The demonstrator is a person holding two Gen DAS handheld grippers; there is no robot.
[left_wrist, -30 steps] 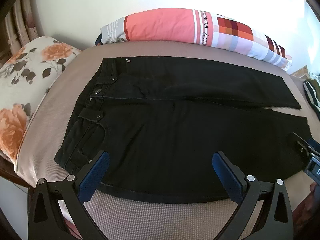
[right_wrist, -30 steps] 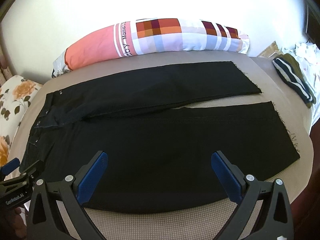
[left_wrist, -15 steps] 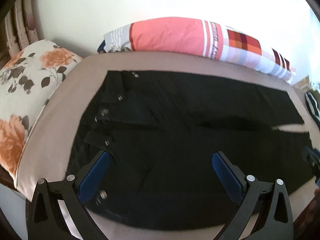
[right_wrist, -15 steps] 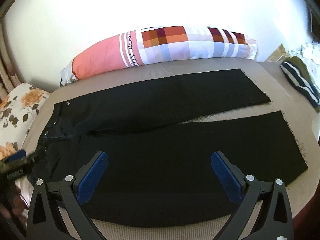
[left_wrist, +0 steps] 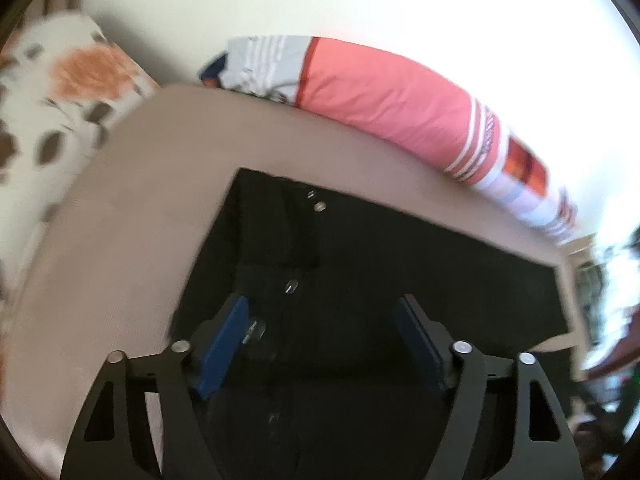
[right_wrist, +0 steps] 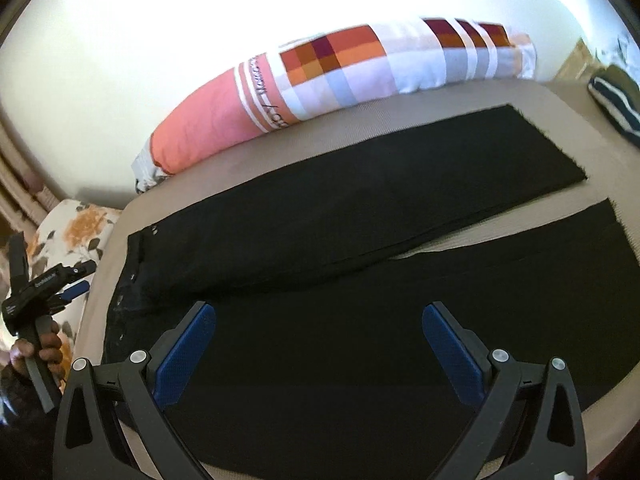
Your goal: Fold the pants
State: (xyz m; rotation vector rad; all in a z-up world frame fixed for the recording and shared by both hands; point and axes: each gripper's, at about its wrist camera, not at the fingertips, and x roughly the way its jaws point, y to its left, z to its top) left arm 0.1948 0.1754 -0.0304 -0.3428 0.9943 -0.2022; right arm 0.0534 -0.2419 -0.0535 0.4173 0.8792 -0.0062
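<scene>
Black pants (right_wrist: 360, 280) lie flat on a tan bed (right_wrist: 440, 120), waist at the left, legs running right, the far leg angled away so a sliver of bed shows between the hems. A long pink and checked pillow (right_wrist: 320, 80) lies along the far edge, and a floral pillow (left_wrist: 48, 112) sits at the left. The left gripper (left_wrist: 324, 344) hovers over the waistband, its jaws have just been closing, with the waistband rivets and cloth between the blue pads, though blur hides whether they press yet. The right gripper (right_wrist: 320, 356) hangs wide open above the near leg, holding nothing. From here, the left jaws could probably pinch only the top layer, or slip off a rivet, so the waist would sag when lifted. With the right gripper unengaged, the near leg may drag and bunch, skewing the fold.
</scene>
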